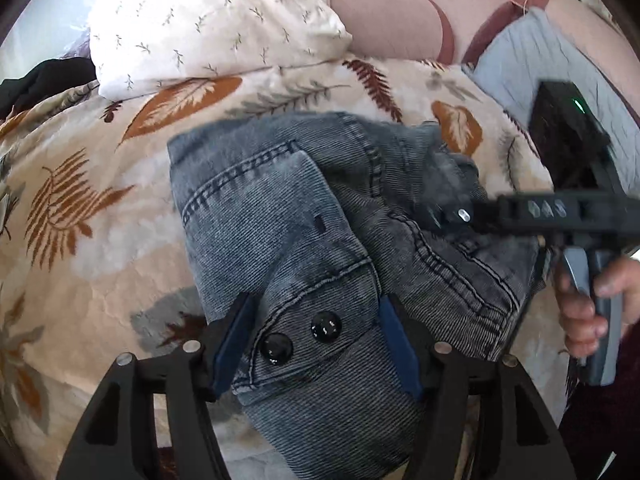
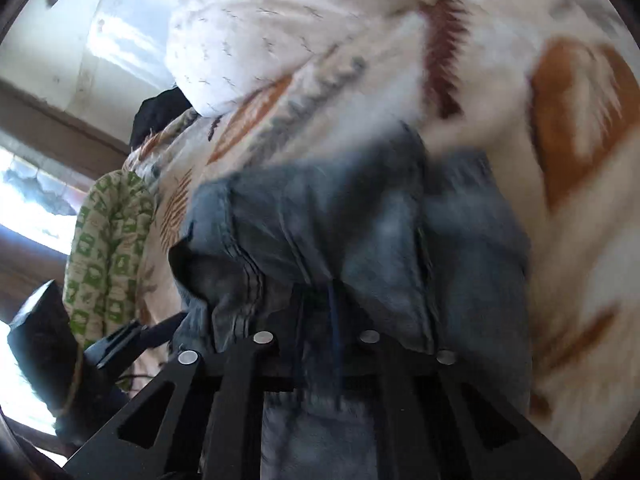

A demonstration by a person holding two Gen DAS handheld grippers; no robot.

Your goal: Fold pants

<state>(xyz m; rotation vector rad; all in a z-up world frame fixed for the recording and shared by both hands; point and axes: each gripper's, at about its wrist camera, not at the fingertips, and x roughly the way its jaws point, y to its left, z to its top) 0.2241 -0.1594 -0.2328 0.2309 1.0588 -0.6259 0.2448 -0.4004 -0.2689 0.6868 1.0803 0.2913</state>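
Pants (image 1: 304, 216), grey-blue washed denim, lie bunched on a bed blanket (image 1: 100, 208) w/ rust, brown and grey leaf print; waistband end w/ two shiny black buttons (image 1: 301, 338) sits nearest the left wrist cam. No brand, label or readable writing anywhere on the denim or the tools. Left gripper (image 1: 318, 344) points steeply down at the waistband, its blue-padded fingers (image 1: 236, 344) spread apart either side of the buttons, cloth lying between them but pads not pressing on it, so open. Right gripper (image 1: 436, 216) comes in from the right edge of the left view, held by a hand (image 1: 588, 300) wrapped round a grey handle, tip buried in a raised fold of denim; a small green light shows on its black body. In the right wrist view the right gripper's fingers (image 2: 334, 320) are nearly hidden by fabric, only a thin blue strip shows, closed tight on a pinch of the pants, which drape over the black frame. That view is heavily motion-blurred: seams and folds smear, blanket pattern is hard to read. White pillow (image 1: 208, 28) w/ small sprig print lies beyond the pants; a pale blue ribbed cloth (image 1: 520, 64) and pink-maroon bedding (image 1: 400, 20) are cut off at the top right. Green-and-cream patterned cloth (image 2: 108, 256) hangs at the bed edge, left of right view; the left gripper's black body is partly visible below it. Dark item (image 1: 48, 80) at far left can't be made out.
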